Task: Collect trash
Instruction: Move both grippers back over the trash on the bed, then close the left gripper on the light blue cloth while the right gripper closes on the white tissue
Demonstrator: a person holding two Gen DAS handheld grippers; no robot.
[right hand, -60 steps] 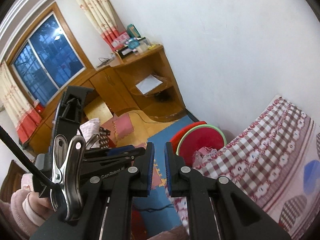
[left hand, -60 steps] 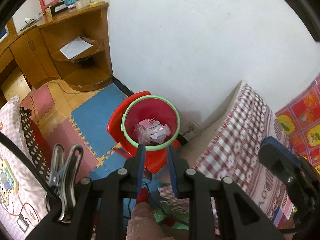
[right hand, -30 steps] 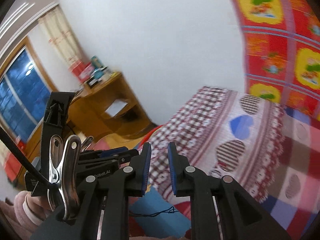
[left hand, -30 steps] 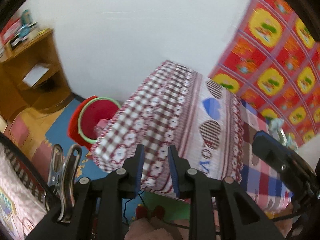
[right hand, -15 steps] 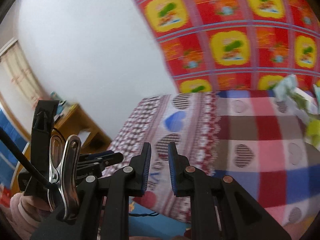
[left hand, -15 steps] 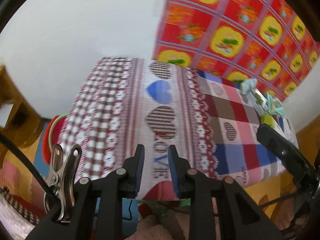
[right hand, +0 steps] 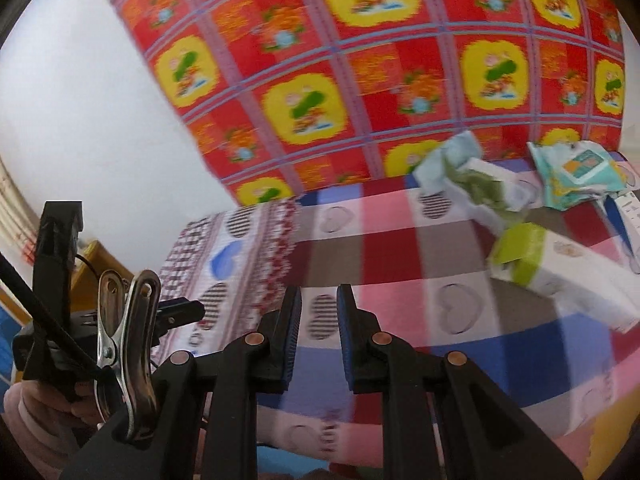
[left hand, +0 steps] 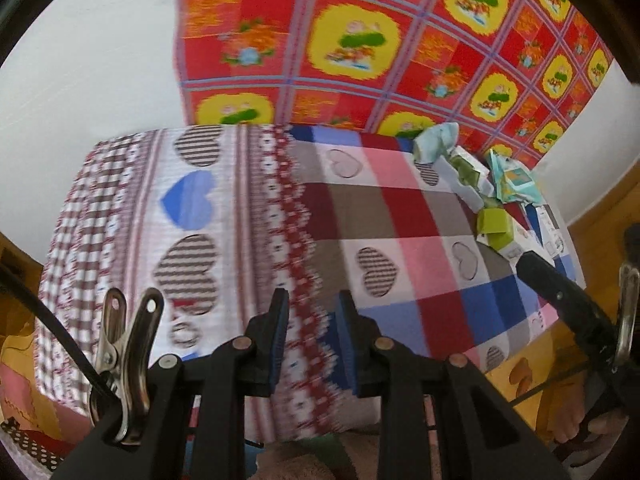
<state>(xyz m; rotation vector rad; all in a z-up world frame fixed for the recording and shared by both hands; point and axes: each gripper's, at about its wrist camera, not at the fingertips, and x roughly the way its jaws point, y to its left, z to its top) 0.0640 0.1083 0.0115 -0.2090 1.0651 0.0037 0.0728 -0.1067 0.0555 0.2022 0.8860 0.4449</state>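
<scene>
Trash lies at the far right of a table under a checked, heart-print cloth [left hand: 400,208]: a crumpled pale blue wrapper [left hand: 436,142], a torn white-and-green box [left hand: 464,176], a teal packet [left hand: 516,182] and a green-ended carton [left hand: 496,226]. My left gripper [left hand: 312,300] hovers over the table's near edge, jaws narrowly apart and empty. In the right wrist view the wrapper [right hand: 452,160], box [right hand: 484,192], packet [right hand: 576,172] and carton [right hand: 560,268] lie up and to the right of my right gripper [right hand: 319,296]. Its jaws are also slightly apart with nothing between them.
A red and yellow patterned cloth [left hand: 360,40] hangs on the wall behind the table, with bare white wall [left hand: 80,80] to its left. Wooden furniture [right hand: 96,264] stands at the left. A hand in a pink sleeve [right hand: 40,408] holds the left gripper's body [right hand: 176,308].
Both views have swung right, away from the red bin and along the table. The pile of trash has come into view and grown nearer. Neither gripper's jaw gap has changed.
</scene>
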